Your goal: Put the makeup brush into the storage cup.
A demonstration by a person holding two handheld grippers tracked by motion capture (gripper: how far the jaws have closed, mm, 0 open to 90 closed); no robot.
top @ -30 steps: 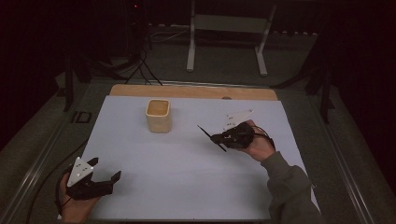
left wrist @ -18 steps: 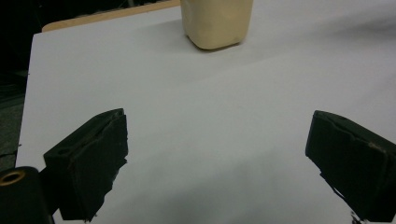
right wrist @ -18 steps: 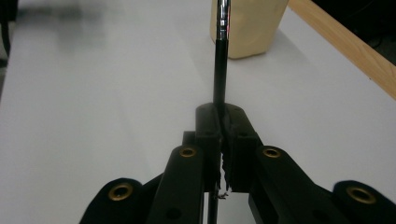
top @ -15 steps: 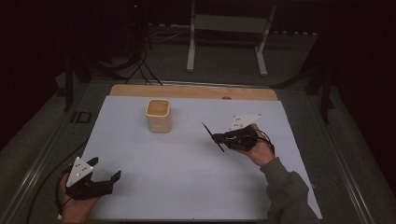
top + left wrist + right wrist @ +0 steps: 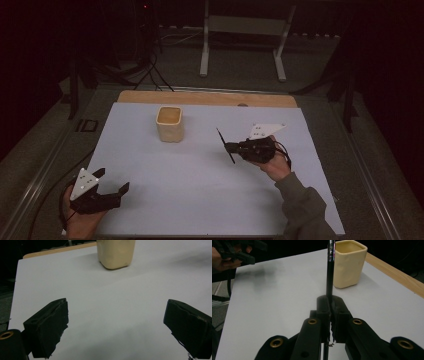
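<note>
Pen (image 5: 330,272) stands clamped between right gripper (image 5: 330,305) fingers near the cup (image 5: 348,263); left gripper (image 5: 117,325) fingers spread wide, empty.

You are seeing no readable text, label, brand, number or sign anywhere: cream cup (image 5: 169,123) showing blank sides, white surface (image 5: 200,190) showing nothing printed.
</note>
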